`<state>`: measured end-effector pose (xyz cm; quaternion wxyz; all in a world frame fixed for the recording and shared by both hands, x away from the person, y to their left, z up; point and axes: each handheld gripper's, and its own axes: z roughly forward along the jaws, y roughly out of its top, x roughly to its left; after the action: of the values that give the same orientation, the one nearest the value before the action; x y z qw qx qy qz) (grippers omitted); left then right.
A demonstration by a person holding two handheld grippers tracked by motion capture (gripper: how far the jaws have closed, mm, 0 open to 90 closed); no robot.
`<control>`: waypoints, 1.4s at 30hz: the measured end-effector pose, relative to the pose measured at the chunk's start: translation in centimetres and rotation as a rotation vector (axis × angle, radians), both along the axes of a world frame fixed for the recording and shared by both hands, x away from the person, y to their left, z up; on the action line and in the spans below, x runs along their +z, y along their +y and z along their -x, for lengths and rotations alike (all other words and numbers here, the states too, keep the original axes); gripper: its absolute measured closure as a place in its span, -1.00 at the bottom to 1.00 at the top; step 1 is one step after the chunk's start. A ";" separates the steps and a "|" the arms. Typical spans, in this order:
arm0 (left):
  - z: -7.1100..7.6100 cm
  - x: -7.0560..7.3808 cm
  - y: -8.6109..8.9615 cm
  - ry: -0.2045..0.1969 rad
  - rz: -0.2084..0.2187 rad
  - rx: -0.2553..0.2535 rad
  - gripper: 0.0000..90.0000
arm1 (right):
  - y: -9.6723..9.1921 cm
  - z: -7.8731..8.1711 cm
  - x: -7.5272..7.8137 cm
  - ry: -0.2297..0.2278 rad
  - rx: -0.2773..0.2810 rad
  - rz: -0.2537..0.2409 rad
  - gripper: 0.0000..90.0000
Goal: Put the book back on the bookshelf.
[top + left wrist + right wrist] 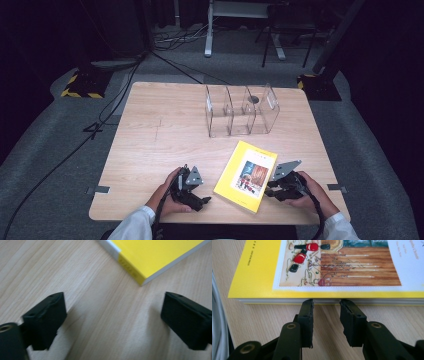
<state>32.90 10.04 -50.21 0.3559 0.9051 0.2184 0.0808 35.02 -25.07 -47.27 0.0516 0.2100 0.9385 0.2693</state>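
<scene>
The left hand-held gripper (200, 201) is being held wide open and empty on the table (150, 150), just short of the book (246, 175) lying flat at the near edge. The right hand-held gripper (326, 305) is being kept narrowly parted, its tips at the page edge, nothing clamped. A slide rather than a lift is being risked. Tip contact is being left unclear.

Bare wooden table (150, 150) left of the yellow book (246, 175); clear acrylic organizer (242, 111) blocking the far middle.
</scene>
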 end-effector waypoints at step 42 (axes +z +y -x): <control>1.9 2.3 -7.0 -0.211 0.110 -0.068 0.19 | 3.0 0.0 2.8 -0.119 -0.092 -0.313 0.26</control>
<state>30.98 3.08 -47.88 0.4284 0.8776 0.1529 0.1512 35.04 -22.08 -44.49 0.0861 0.2421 0.8696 0.4216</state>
